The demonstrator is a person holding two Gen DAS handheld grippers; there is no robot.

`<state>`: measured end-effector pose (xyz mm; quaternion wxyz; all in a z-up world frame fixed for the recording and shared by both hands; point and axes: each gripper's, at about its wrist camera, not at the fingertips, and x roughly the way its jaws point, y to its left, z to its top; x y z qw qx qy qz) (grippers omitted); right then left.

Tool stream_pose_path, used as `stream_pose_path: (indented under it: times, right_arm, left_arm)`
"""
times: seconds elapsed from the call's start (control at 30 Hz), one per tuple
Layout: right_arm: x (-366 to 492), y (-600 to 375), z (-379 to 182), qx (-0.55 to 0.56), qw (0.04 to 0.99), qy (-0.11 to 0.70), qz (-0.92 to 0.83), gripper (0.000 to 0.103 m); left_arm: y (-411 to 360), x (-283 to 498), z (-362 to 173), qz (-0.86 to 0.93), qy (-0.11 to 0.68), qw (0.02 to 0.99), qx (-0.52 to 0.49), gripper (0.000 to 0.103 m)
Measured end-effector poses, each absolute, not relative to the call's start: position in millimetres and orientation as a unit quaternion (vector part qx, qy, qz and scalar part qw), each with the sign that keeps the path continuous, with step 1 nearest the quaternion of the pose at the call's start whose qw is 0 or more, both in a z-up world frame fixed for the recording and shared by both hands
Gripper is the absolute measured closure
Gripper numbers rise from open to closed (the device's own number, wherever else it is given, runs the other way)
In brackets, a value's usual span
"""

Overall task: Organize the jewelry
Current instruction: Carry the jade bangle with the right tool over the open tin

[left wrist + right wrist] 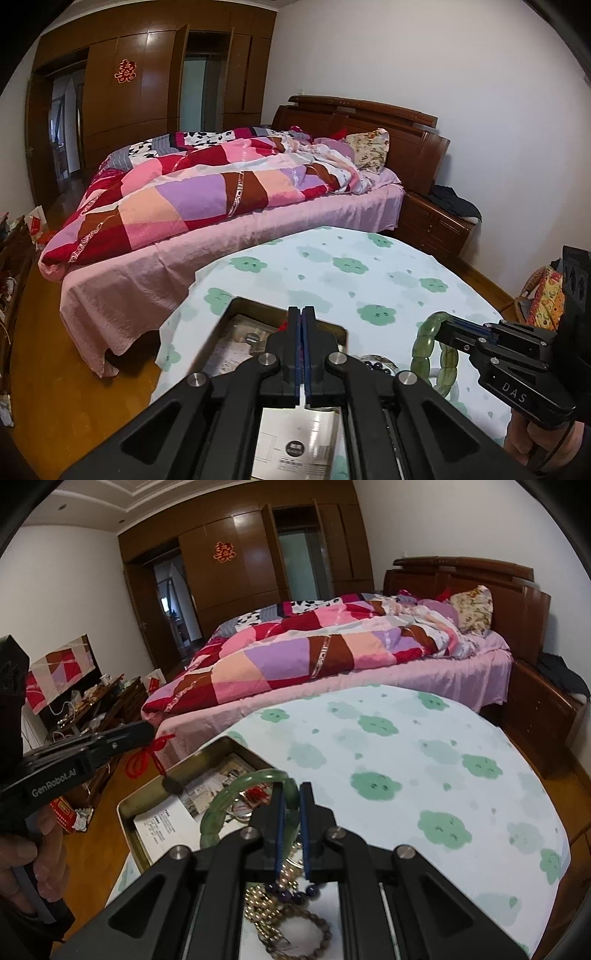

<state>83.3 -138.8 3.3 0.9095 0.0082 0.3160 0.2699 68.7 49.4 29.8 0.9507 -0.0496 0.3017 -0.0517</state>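
A: Holding anything, the left hand-held gripper [302, 314]?
B: Yes, its jaws are pressed together on a red knotted cord [147, 755] with a dark pendant [172, 785] dangling over the metal tin [127, 805]

A: And the right hand-held gripper [291, 794]?
B: Clamped on a green bead bracelet [436, 354], lifted above the worktop [424, 775], just beside the tin

A: Other jewelry?
B: Gold, purple and brown bead strings [280, 897] lie below the right gripper; papers [173, 812] line the tin
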Motion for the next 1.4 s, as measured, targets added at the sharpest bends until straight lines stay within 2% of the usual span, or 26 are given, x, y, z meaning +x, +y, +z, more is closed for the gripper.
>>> stream_pose_path:
  times: [0.77, 1.4]
  right_arm:
    - [98, -56, -19, -0.055, 0.889, 0.345, 0.295, 0.093]
    - [108, -35, -45, -0.078, 0.877, 0.378, 0.285, 0.093]
  left_arm:
    - [90, 113, -7, -0.026, 0.338, 0.939, -0.062, 0.103]
    - [91, 127, -31, -0.025, 0.365, 0.929, -0.053, 0.103]
